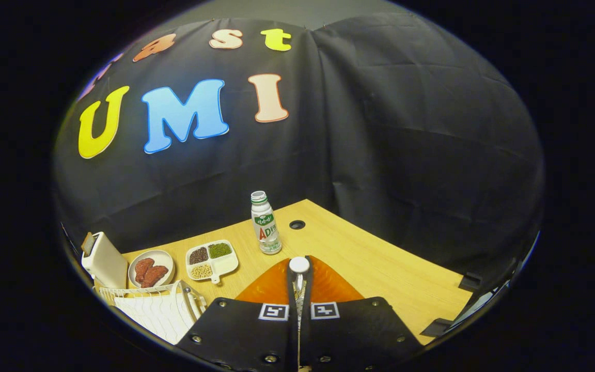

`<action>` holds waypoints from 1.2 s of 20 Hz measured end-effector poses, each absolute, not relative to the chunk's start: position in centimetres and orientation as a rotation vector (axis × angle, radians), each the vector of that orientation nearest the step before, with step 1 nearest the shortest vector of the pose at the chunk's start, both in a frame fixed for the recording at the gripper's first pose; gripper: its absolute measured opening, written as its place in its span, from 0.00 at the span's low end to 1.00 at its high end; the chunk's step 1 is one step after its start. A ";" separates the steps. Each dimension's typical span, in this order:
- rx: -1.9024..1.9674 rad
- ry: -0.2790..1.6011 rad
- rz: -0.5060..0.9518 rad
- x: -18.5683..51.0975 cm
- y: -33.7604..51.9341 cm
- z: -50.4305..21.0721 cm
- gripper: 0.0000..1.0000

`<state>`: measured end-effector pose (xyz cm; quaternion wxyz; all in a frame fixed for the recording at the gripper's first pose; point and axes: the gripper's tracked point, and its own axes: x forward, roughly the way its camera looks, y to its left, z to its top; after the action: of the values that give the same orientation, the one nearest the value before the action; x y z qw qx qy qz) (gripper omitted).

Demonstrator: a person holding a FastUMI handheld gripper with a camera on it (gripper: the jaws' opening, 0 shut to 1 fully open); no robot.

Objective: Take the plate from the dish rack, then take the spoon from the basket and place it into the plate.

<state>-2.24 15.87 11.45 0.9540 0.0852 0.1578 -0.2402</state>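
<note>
Two gripper (pixel 299 305) fingers pinch a white-handled spoon (pixel 299 271) upright above the orange plate (pixel 277 287) on the wooden table (pixel 380 263); a white wire basket (pixel 158 307) sits alongside, a milk bottle (pixel 265 223) beyond.

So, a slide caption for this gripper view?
Fingers shut on spoon over orange plate, bottle beyond.

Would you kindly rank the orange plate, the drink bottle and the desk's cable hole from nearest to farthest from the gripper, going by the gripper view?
The gripper has its fingers closed around a white-tipped utensil.
1. Orange plate: just under and ahead of the fingers.
2. Drink bottle: beyond the plate, slightly left.
3. Cable hole: behind the bottle, farthest back on the desk.
</note>
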 end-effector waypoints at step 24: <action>-0.063 0.331 0.021 -17.2 41.1 13.6 0.01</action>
<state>-17.21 41.13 13.58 0.9858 -0.0313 0.1647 0.0103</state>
